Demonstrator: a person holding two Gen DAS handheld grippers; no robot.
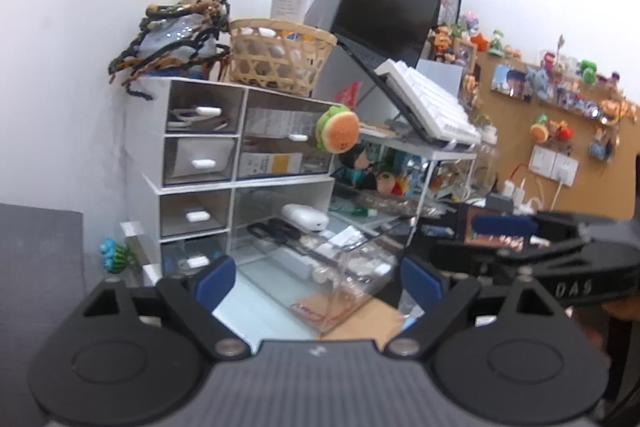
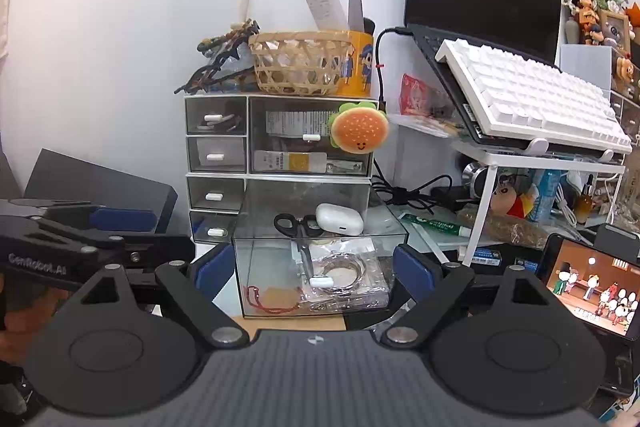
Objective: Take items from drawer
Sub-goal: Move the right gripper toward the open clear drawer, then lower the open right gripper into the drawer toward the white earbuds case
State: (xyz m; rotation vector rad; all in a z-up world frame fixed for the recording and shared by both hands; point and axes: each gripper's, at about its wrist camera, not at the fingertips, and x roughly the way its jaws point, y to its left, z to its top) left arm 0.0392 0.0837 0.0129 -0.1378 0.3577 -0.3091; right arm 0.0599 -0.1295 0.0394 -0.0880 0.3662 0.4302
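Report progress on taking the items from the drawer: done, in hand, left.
Done: the large clear drawer is pulled out of the organizer. In hand: nothing; the left gripper and right gripper are both open and empty, facing the drawer. Left: everything, it appears. The scissors, white earbud case, bagged ring-shaped item and red string still lie inside.
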